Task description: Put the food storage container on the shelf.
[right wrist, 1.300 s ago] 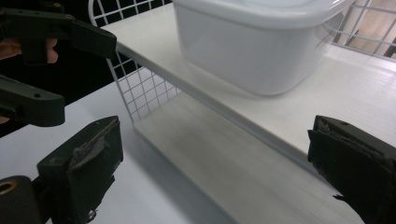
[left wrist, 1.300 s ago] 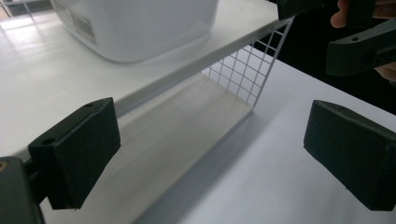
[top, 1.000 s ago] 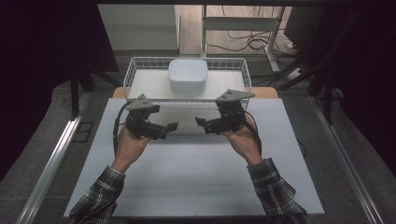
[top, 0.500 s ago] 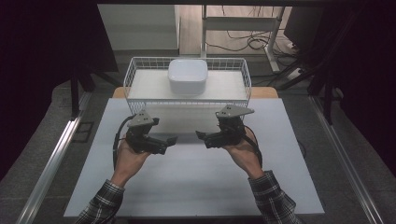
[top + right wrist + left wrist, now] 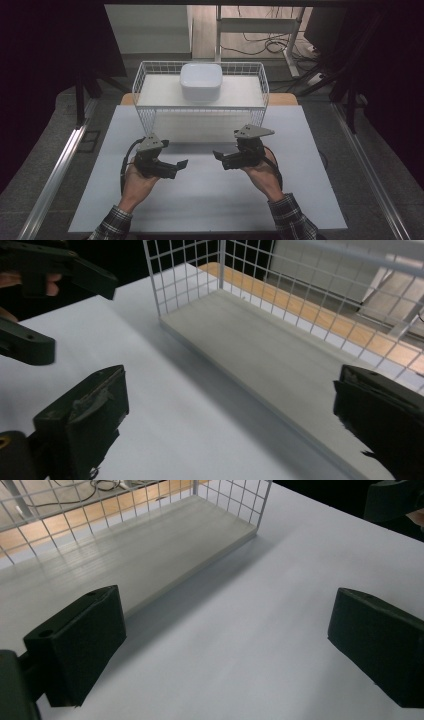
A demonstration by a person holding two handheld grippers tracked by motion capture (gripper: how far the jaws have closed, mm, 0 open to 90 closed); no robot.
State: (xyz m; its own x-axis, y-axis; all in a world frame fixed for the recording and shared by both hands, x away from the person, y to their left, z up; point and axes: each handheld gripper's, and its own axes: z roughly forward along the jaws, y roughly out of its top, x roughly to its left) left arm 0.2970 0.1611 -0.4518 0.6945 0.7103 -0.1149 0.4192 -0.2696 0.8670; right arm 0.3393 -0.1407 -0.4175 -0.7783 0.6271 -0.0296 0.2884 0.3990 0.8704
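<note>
Both tools over the near half of the white desk (image 5: 210, 200), neither touching anything. Left tool (image 5: 176, 167) held in the left hand (image 5: 134, 182), jaws pointing inward toward the middle; right tool (image 5: 222, 159) in the right hand (image 5: 262, 172), jaws pointing back at it. The two sets of tips face each other across a gap, apart, with bare desk between. Left tool jaws spread wide: in the left gripper view the two black pads sit at opposite edges with only desk surface between them, nothing gripped. Right tool same story, jaws wide apart in the right gripper view, empty. Right gripper view also catches the left tool at upper left, jaws open there too. Wire basket (image 5: 150, 117) sits at the far side of the desk, centred, well beyond both tools; its near wall is just ahead of them. White flat board forms the basket floor (image 5: 150, 550), visible through the mesh in both gripper views. White square bowl (image 5: 201, 81) sits in the basket, toward the back and roughly mid-width, upright, opening up. Can't tell if it holds anything. Grey three-cornered plates on top of both tools show in the high view. Plaid sleeves (image 5: 112, 227) come in at the bottom edge. Cables on the floor behind the desk.
</note>
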